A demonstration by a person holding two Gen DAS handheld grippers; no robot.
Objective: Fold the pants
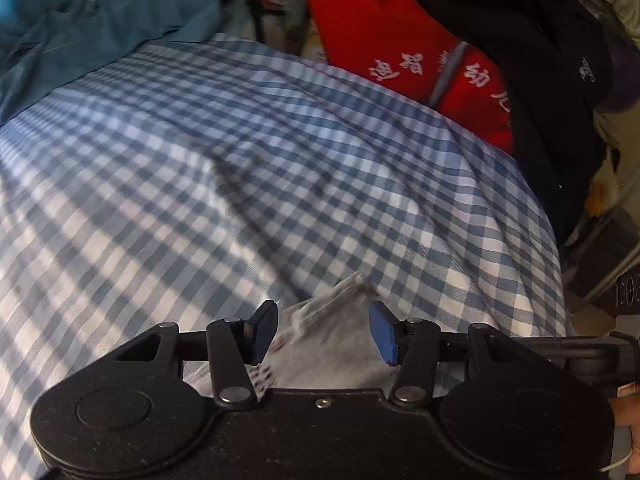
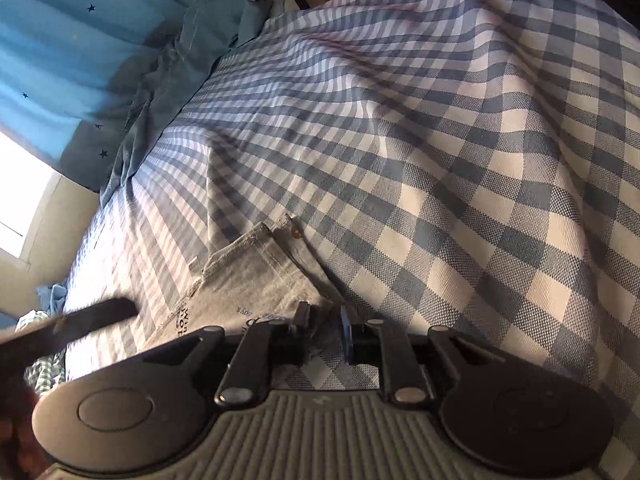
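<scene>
Pale grey pants (image 1: 328,340) lie on a blue-and-white checked sheet (image 1: 240,168). In the left wrist view my left gripper (image 1: 324,334) is open, its jaws wide apart with the pants' fabric lying between them. In the right wrist view the pants (image 2: 260,276) show a stitched waistband edge and printed lettering. My right gripper (image 2: 325,330) has its jaws close together on a fold of the pants' edge, low over the sheet (image 2: 440,200). Most of the pants is hidden under the grippers.
A blue garment (image 1: 100,28), a red garment with white lettering (image 1: 400,40) and a black garment (image 1: 540,60) are piled at the far side of the sheet. A blue curtain with stars (image 2: 60,60) and a bright window (image 2: 20,200) are at the left.
</scene>
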